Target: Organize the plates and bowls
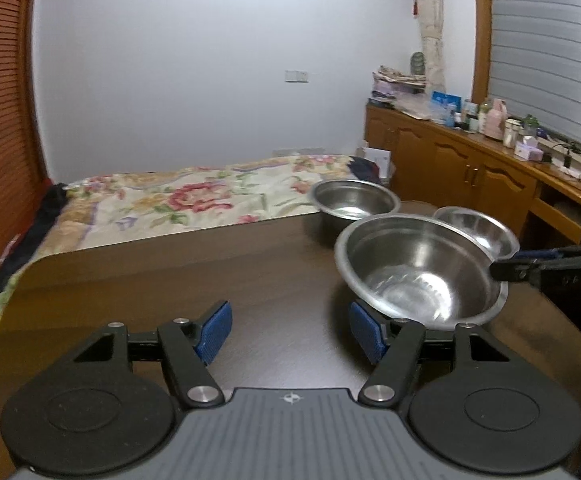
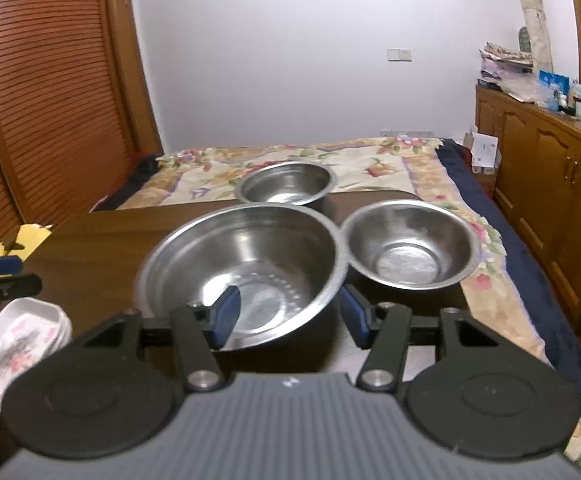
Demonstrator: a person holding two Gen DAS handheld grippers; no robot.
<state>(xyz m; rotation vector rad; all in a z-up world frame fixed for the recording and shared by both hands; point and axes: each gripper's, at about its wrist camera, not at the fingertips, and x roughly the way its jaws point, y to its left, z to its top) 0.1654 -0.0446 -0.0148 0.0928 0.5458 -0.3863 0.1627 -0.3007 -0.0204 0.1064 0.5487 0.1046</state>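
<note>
- No brand, label or writing can be read on any dish or gripper; a small emblem on each gripper's grey body is too blurred to make out.
- Far left in the right wrist view, a white floral dish [image 2: 18, 334] sits on the dark wooden table [image 2: 102, 248], open side up, near the front left edge.
- The left gripper [image 1: 290, 330] hangs over bare table with its blue pads spread apart and nothing between them.
- The large steel bowl [image 2: 246, 264] stands near the table's middle, mouth up; being round, it has no long axis. Its rim looks tilted in the left wrist view.
- The right gripper [image 2: 288, 314] has its jaws apart, straddling the large bowl's near rim: the left pad lies over the inside, the right pad outside. Whether either pad touches the rim I cannot tell.
- Behind it, at the far edge, stands a deep steel bowl [image 2: 286, 184], upright.
- Rightmost, a medium steel bowl [image 2: 410, 246] sits upright just beside the large one, rims nearly touching.
</note>
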